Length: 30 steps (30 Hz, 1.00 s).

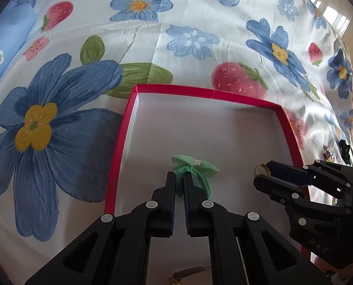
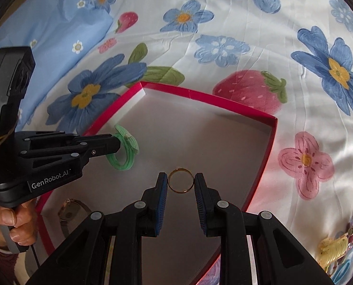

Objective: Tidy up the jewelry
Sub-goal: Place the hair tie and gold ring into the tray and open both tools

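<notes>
My left gripper pinches the green bow hair tie, my right gripper clamps the gold ring; both hang over the red box. I judge the placing step: lower, then release each inside.

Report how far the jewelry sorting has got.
Done: a watch already lies in the red box. In hand: the left gripper holds a green hair tie and the right gripper holds a gold ring, both over the box. Left: a hair clip and other pieces on the sheet beside it.
</notes>
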Each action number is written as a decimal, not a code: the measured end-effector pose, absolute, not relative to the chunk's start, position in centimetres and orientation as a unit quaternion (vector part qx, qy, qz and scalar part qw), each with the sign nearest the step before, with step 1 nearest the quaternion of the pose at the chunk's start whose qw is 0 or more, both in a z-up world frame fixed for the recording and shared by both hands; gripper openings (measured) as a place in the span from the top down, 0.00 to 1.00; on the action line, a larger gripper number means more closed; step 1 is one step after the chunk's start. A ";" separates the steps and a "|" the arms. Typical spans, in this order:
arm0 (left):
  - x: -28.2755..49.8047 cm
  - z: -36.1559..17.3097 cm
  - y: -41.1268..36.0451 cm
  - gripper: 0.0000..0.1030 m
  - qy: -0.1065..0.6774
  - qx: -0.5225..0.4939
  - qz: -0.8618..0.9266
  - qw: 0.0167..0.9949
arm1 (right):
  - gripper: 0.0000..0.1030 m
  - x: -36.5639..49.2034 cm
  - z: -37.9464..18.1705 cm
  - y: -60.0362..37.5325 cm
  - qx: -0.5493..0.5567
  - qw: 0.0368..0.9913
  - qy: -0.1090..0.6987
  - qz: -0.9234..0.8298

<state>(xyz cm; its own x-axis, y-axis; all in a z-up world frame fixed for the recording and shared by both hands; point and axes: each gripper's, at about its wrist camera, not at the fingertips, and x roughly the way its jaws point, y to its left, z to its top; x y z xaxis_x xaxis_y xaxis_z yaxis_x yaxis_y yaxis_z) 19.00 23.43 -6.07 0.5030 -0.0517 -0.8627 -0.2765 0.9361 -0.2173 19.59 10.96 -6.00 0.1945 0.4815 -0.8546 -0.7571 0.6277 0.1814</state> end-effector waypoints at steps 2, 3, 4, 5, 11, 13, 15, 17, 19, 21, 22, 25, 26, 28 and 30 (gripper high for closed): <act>19.3 -6.5 23.3 0.94 0.497 -0.160 0.068 0.850 | 0.77 19.6 -6.3 11.3 -0.154 0.757 0.489 0.405; 19.4 -6.7 23.3 0.94 0.498 -0.159 0.069 0.849 | 0.77 19.6 -6.5 11.3 -0.158 0.756 0.490 0.405; 19.4 -6.8 23.3 0.94 0.499 -0.159 0.069 0.849 | 0.77 19.6 -6.7 11.4 -0.160 0.754 0.492 0.405; 19.6 -7.1 23.4 0.93 0.501 -0.160 0.071 0.848 | 0.77 19.6 -6.8 11.4 -0.162 0.754 0.491 0.406; 19.8 -7.4 23.4 0.91 0.503 -0.162 0.074 0.846 | 0.77 19.4 -6.9 11.4 -0.171 0.754 0.486 0.407; 19.6 -7.3 23.4 0.85 0.503 -0.163 0.077 0.845 | 0.76 19.4 -6.9 11.5 -0.173 0.754 0.485 0.407; 19.3 -7.1 23.5 0.80 0.501 -0.161 0.085 0.846 | 0.76 19.5 -6.9 11.5 -0.170 0.755 0.486 0.407; 18.8 -6.7 23.5 0.80 0.497 -0.161 0.088 0.848 | 0.76 19.5 -6.8 11.4 -0.164 0.756 0.487 0.405; 18.2 -6.2 23.5 0.80 0.491 -0.166 0.090 0.851 | 0.76 19.4 -6.5 11.0 -0.154 0.757 0.488 0.406; 17.3 -5.5 23.7 0.78 0.480 -0.174 0.094 0.855 | 0.75 19.3 -5.9 10.5 -0.141 0.761 0.485 0.408; 17.0 -5.2 23.7 0.75 0.475 -0.180 0.094 0.856 | 0.75 19.3 -5.6 10.2 -0.134 0.763 0.483 0.409; 15.5 -4.0 23.7 0.63 0.455 -0.199 0.096 0.863 | 0.66 18.9 -4.1 8.8 -0.099 0.771 0.473 0.414; 15.0 -3.5 23.5 0.62 0.449 -0.202 0.096 0.865 | 0.63 18.8 -3.5 8.1 -0.088 0.775 0.469 0.414; 14.2 -2.8 22.9 0.62 0.442 -0.203 0.091 0.869 | 0.63 18.5 -2.6 6.6 -0.070 0.782 0.462 0.412; 13.3 -2.1 22.2 0.60 0.437 -0.203 0.084 0.872 | 0.62 18.3 -2.0 4.9 -0.054 0.789 0.458 0.407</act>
<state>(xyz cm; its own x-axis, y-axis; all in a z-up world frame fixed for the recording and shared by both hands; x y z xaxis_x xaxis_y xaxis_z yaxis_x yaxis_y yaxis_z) 13.32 22.18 -2.12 0.6045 -0.0314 -0.7960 -0.3239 0.9032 -0.2816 18.32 4.91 -1.97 0.2500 0.5920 -0.7662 -0.6915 0.6631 0.2867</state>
